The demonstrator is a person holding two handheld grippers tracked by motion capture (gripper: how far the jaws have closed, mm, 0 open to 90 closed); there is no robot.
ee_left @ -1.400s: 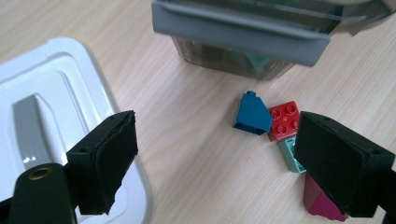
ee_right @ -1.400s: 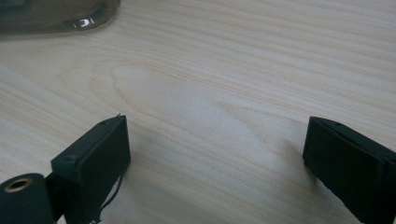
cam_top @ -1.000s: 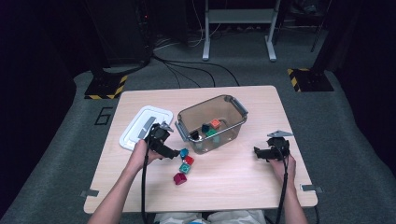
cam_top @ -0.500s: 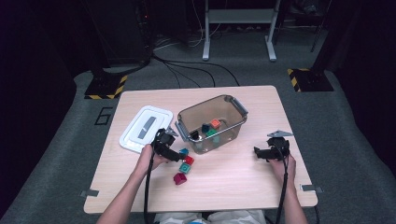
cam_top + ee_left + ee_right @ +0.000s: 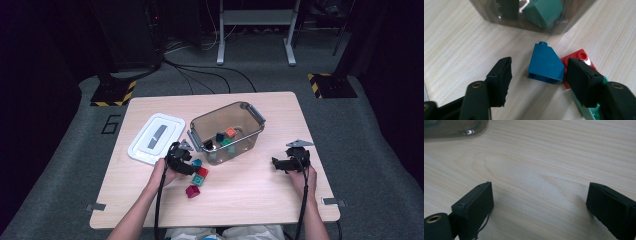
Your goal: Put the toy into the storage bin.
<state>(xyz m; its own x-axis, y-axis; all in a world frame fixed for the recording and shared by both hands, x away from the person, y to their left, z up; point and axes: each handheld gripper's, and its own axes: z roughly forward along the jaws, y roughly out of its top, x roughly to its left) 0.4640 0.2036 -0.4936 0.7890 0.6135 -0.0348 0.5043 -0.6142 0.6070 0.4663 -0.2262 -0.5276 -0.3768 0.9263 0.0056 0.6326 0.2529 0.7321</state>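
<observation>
A blue sloped brick (image 5: 546, 63) lies on the wooden table, touching a red brick (image 5: 579, 56) and next to a teal brick (image 5: 591, 111). My left gripper (image 5: 540, 65) is low over them with one jaw on each side of the blue brick. Its jaws have just been closing and the pads stand a little off the brick. In the high view the left gripper (image 5: 186, 162) is at the blue brick (image 5: 198, 162), just in front of the clear bin (image 5: 248, 114). My right gripper (image 5: 278, 164) rests open over bare wood, its jaws (image 5: 539, 202) wide apart.
The clear bin holds orange, teal and black bricks. A white lid (image 5: 156, 137) lies left of it. A dark red brick (image 5: 192, 191) sits nearer the front edge. The bin's corner (image 5: 454, 127) shows at the right gripper view's top left.
My left gripper has come down and forward to the loose bricks, and its jaws have narrowed around the blue one. The right gripper has stayed where it was.
</observation>
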